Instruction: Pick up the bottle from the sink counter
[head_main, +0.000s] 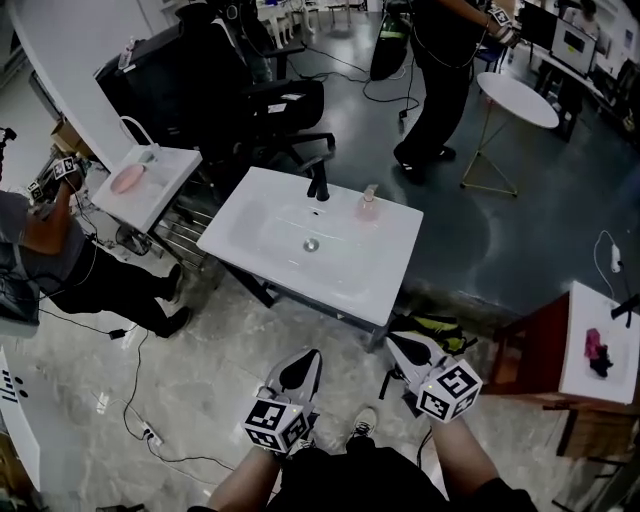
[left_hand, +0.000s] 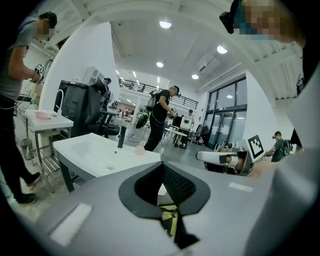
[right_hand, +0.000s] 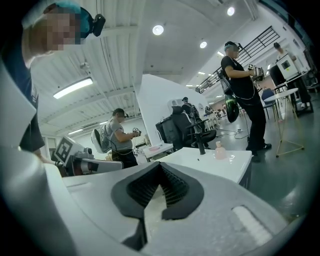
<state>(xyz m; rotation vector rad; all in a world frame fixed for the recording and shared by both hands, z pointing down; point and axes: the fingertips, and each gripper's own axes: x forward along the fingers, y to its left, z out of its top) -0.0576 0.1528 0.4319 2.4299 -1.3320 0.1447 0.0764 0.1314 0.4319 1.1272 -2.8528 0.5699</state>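
A white sink counter is seen at the middle of the head view. The left gripper and the right gripper are held short of its near edge, at 6 o'clock from the basin, and the fingers of both are clenched on nothing. A black faucet is set at the far rim. The small bottle is stood upright at about 3 o'clock from it. The bottle is judged to be light, stiff, smooth and easily tipped, so its body below the cap is best gripped squarely.
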